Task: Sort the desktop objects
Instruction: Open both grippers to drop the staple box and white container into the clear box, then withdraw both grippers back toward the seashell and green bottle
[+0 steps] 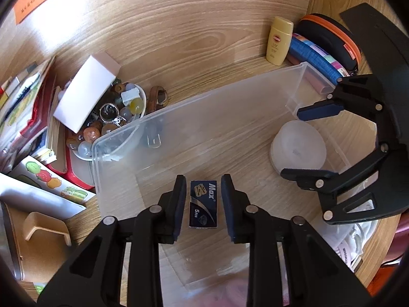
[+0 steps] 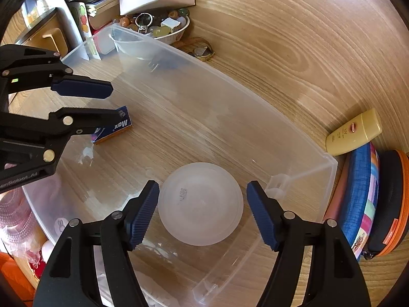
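A clear plastic bin [image 1: 194,112] [image 2: 230,97] lies on the wooden desk. Inside it lie a small dark blue "Max" box [image 1: 203,204] [image 2: 116,128] and a frosted white round lid [image 1: 298,145] [image 2: 200,203]. My left gripper [image 1: 203,186] [image 2: 112,102] is open, its fingers on either side of the Max box and apart from it. My right gripper [image 2: 203,190] [image 1: 299,143] is open, its fingers on either side of the round lid, with gaps on both sides.
A yellow sunscreen bottle [image 1: 278,41] [image 2: 354,134], a blue patterned pouch [image 1: 317,56] [image 2: 363,199] and a black-orange case [image 1: 329,35] [image 2: 391,204] lie beyond the bin's end. A bowl of beads [image 1: 112,117] [image 2: 158,28], a white box [image 1: 87,87], a watch [image 2: 202,50] and books [image 1: 28,102] crowd the other end.
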The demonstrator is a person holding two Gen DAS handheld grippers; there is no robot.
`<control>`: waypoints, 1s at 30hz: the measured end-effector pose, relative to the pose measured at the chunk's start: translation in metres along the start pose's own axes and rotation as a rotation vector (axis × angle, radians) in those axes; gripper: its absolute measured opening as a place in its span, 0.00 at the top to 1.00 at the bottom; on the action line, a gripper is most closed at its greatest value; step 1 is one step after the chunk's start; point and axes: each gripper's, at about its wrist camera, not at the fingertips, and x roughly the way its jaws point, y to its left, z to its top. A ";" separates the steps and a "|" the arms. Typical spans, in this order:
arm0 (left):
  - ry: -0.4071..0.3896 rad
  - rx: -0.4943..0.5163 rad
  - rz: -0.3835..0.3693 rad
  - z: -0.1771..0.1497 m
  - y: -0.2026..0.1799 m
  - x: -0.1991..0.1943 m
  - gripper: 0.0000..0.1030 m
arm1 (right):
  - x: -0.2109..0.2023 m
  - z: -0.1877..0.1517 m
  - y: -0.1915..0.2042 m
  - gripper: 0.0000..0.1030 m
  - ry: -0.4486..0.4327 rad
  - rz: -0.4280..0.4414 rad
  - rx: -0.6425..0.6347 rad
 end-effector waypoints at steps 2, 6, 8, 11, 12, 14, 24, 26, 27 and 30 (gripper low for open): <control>-0.016 0.006 0.009 -0.003 -0.002 -0.004 0.57 | -0.002 0.000 0.001 0.34 0.000 0.006 0.002; -0.046 0.005 0.013 -0.003 -0.001 -0.014 0.51 | -0.008 -0.001 0.008 0.33 -0.013 0.000 0.006; -0.054 -0.003 0.010 -0.004 0.002 -0.020 0.48 | -0.013 0.000 0.011 0.32 -0.025 -0.021 -0.002; -0.070 -0.008 0.020 -0.004 0.003 -0.026 0.39 | -0.022 -0.001 0.015 0.29 -0.054 -0.056 -0.001; -0.075 -0.010 0.023 -0.005 0.004 -0.028 0.39 | -0.024 -0.002 0.016 0.28 -0.059 -0.060 0.001; -0.084 -0.014 0.022 -0.006 0.005 -0.034 0.39 | -0.032 -0.002 0.010 0.28 -0.073 -0.079 0.010; -0.138 -0.041 0.036 -0.015 0.002 -0.061 0.26 | -0.061 -0.012 -0.006 0.28 -0.122 -0.108 0.055; -0.157 -0.049 0.041 -0.017 0.000 -0.071 0.23 | -0.069 -0.017 -0.009 0.28 -0.138 -0.116 0.063; -0.163 -0.053 0.044 -0.017 -0.001 -0.074 0.19 | -0.075 -0.020 -0.010 0.28 -0.148 -0.119 0.066; -0.185 -0.070 0.058 -0.021 -0.003 -0.087 0.14 | -0.090 -0.031 -0.010 0.28 -0.180 -0.117 0.070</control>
